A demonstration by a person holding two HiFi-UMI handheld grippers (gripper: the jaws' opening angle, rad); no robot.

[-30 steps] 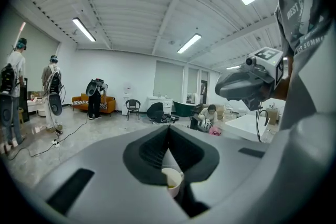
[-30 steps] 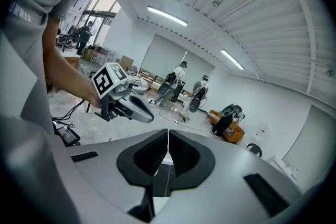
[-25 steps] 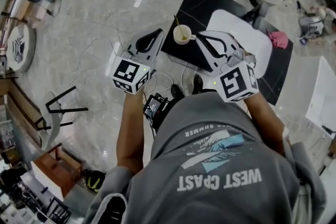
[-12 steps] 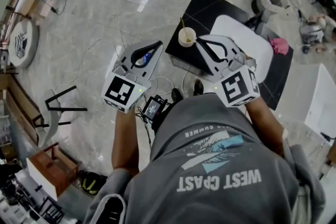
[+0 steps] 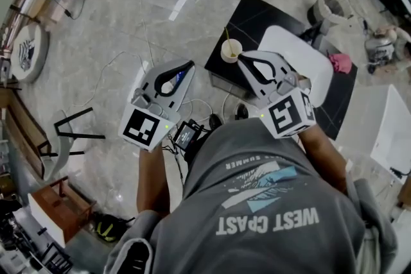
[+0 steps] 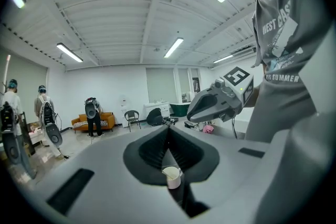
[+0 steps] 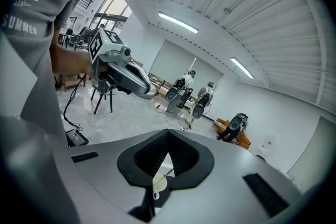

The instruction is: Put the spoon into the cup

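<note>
Head view: a pale cup [image 5: 231, 50] stood on a black tabletop [image 5: 257, 13]. A thin yellowish spoon [image 5: 226, 34] stood in the cup, its handle leaning toward 11 o'clock. The left gripper [image 5: 190, 63] sat near the cup's 8 o'clock, and the right gripper [image 5: 241, 58] just beside its 4 o'clock.

Left gripper view: fingers pressed together, nothing between them. The cup showed low, at 6 o'clock.

Right gripper view: fingers together, empty. The cup and spoon showed at 6 o'clock.

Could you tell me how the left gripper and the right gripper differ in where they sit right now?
The left gripper hangs over the floor, off the black table; the right gripper is over that table. The right gripper's tip is beside the cup; the left gripper's is clearly apart from it. Both have jaws together, holding nothing.
</note>
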